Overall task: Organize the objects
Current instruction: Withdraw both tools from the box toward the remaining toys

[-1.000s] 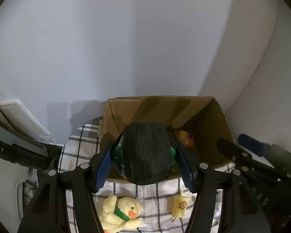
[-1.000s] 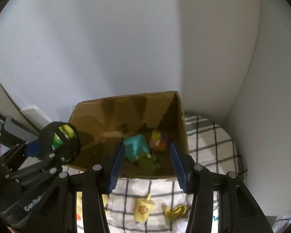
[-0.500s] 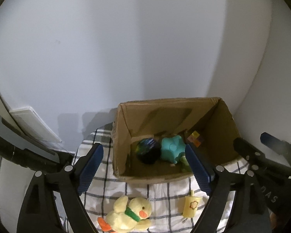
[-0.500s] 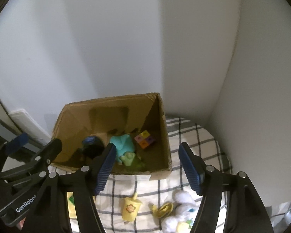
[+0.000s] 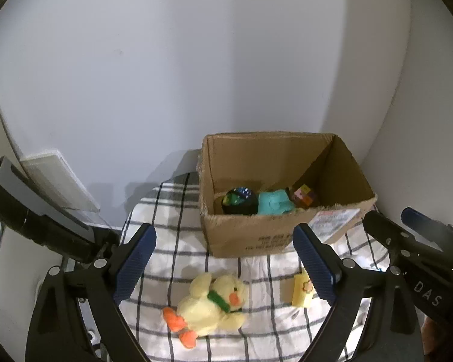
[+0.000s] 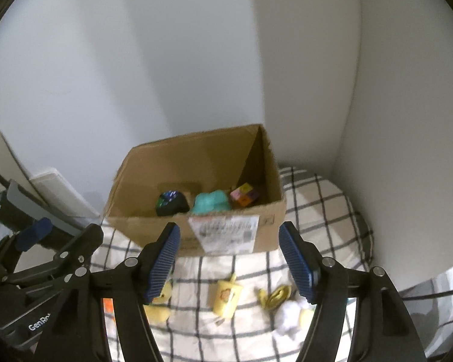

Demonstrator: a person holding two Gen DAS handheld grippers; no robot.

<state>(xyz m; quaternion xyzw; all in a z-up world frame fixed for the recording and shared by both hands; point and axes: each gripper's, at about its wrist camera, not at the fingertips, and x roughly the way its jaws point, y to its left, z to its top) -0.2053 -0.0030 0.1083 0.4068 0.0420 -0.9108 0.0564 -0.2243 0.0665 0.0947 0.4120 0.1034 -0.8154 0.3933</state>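
Observation:
An open cardboard box (image 5: 250,235) (image 6: 154,226) stands on a checked cloth against the wall. Inside lie a dark ball (image 5: 238,200) (image 6: 172,203), a teal toy (image 5: 274,200) (image 6: 211,202) and a coloured cube (image 5: 304,195) (image 6: 244,194). My left gripper (image 5: 225,264) is open and empty, above a yellow plush duck (image 5: 213,304). A small yellow toy (image 5: 302,289) (image 6: 226,297) lies in front of the box. My right gripper (image 6: 229,261) is open and empty, in front of the box.
The checked cloth (image 6: 317,199) covers the surface up to the corner walls. A yellow band (image 6: 274,295) and a white soft toy (image 6: 290,316) lie at the right front. A white panel (image 5: 54,178) leans on the wall at left.
My left gripper opened and dropped the dark ball into the box. Both grippers then pulled back and up from the box; the right jaws opened wider.

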